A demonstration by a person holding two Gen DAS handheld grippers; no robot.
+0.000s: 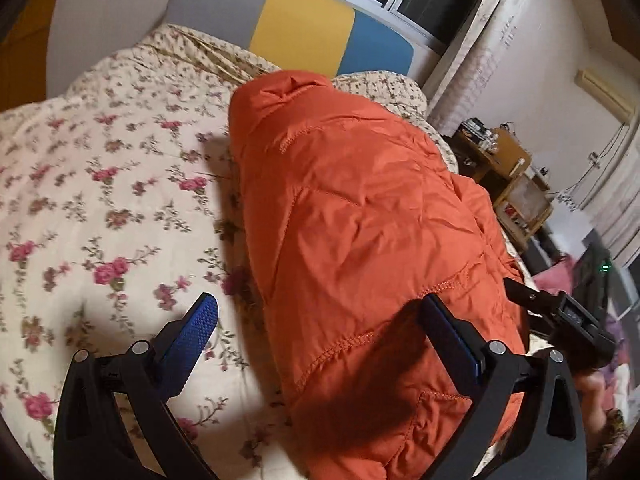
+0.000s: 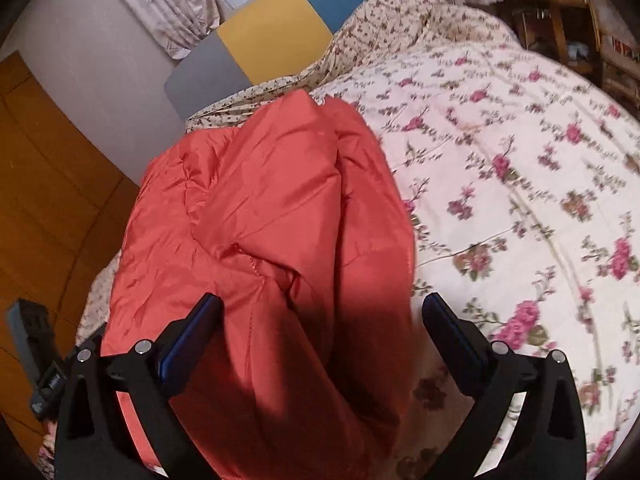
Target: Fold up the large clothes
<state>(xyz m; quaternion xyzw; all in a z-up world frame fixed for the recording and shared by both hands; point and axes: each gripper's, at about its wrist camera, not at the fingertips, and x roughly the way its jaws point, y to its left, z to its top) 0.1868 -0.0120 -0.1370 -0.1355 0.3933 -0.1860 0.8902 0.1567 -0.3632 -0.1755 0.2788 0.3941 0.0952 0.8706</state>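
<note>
Orange padded jacket [image 1: 360, 220] lies on the bed, on the floral bedspread [image 1: 100, 200], running lengthwise from the near edge toward the headboard [image 1: 300, 28]. It looks folded in already along its length: a long narrow bundle, no sleeve sticking out in either view, so judged mid-task, side folds done and the crosswise fold likely what's left.

Left tongs [image 1: 320, 320] spread wide, holding nothing; one blue pad [image 1: 192, 332] sits over the bedspread, the other over the jacket's near end, so the jaws straddle the jacket's left edge. Contact with fabric can't be told. Right tongs [image 2: 320, 320] also spread wide and empty, hovering over the near end of the jacket [image 2: 260, 240], with the right-hand finger over the bedspread [image 2: 520, 160]. The right tongs' body also shows at the far right of the left view [image 1: 560, 316], just beside the jacket's edge.

Next move, as a guess: both tongs pinch the near hem corners, one each, lift and carry them toward the collar end to halve the bundle. Needs a grip through all layers, since puffy slick fabric tends to slip and spring back.

Jacket look: shiny, quilted, visible stitch lines, lots of creases, thick and puffy. Top end bunched near the pillow area. In the right view a flap or fold ridge runs down its middle. Colour reads redder there, probably lighting.
</note>
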